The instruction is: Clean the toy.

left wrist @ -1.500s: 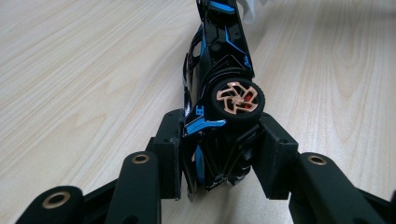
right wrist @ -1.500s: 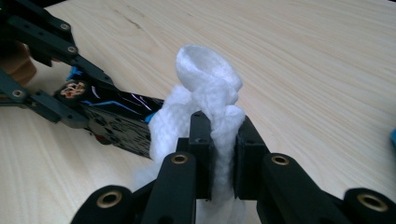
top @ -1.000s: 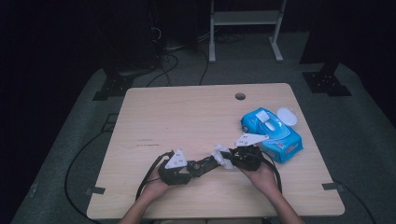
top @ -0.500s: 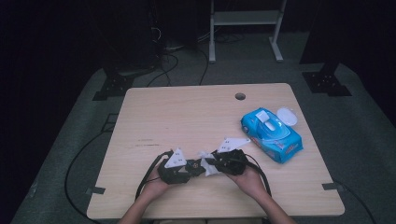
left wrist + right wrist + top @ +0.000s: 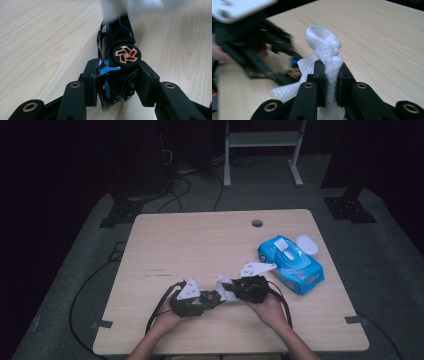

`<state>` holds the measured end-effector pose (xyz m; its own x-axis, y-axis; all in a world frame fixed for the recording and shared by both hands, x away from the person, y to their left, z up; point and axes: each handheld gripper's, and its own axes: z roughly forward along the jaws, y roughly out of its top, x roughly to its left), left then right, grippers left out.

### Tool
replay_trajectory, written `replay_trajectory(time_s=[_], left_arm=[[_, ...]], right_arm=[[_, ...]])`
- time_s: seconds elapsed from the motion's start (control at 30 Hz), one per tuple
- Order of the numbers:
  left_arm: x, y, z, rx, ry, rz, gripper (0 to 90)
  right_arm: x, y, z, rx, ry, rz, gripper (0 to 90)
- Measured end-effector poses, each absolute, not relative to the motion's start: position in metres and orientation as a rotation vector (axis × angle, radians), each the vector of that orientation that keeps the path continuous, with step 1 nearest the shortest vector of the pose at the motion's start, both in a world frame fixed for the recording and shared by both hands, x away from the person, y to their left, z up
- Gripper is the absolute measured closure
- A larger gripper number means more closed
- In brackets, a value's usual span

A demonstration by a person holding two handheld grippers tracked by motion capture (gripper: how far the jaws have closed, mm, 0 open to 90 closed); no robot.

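Low in the middle of the high view, the two hands meet over the pale wooden table (image 5: 200, 245). The left gripper (image 5: 117, 82) is clamped on a small black toy car with blue trim and copper-spoked wheels (image 5: 117, 50); in the left gripper view the car lies on its side between the pads, one wheel facing the camera and its far end running toward the top of the frame. The right gripper (image 5: 331, 82) is clenched on a crumpled white wet wipe (image 5: 324, 47), a twisted loop of it standing up above the jaws at the centre of the right gripper view.

In the high view the wipe (image 5: 225, 287) sits just right of the car, between the two grippers, and a blurred white edge crosses the top of the left gripper view right over the car. The step in hand looks like wiping the toy clean (contact itself is hard to confirm through the blur).

The next move probably calls for drawing the wipe along the car's body while the left gripper keeps it steady. The blue soft pack of wipes with its white flip lid open (image 5: 292, 265) lies at centre right, apart from the hands.
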<state>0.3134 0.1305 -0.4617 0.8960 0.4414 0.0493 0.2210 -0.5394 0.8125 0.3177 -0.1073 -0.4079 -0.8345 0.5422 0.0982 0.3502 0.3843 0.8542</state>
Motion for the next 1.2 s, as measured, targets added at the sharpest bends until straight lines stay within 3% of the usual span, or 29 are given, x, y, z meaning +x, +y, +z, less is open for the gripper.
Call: replay_trajectory(time_s=[0.23,0.5,0.77,1.03,1.2], left_arm=[[0.311,0.131,-0.462,2.164,0.459,0.328,58.0],[0.313,0.131,-0.462,2.151,0.466,0.319,58.0],[0.312,0.131,-0.462,2.162,0.462,0.32,58.0],[0.313,0.132,-0.462,2.165,0.455,0.323,58.1],[0.313,0.131,-0.461,2.168,0.458,0.322,58.0]], right_arm=[[0.318,-0.069,-0.423,0.713,2.547,1.409,80.0],[0.325,-0.098,-0.423,0.822,2.469,1.369,80.1],[0.316,-0.076,-0.423,0.712,2.518,1.384,80.0],[0.332,-0.116,-0.424,0.878,2.401,1.336,80.0],[0.321,-0.096,-0.424,0.794,2.461,1.397,79.9]])
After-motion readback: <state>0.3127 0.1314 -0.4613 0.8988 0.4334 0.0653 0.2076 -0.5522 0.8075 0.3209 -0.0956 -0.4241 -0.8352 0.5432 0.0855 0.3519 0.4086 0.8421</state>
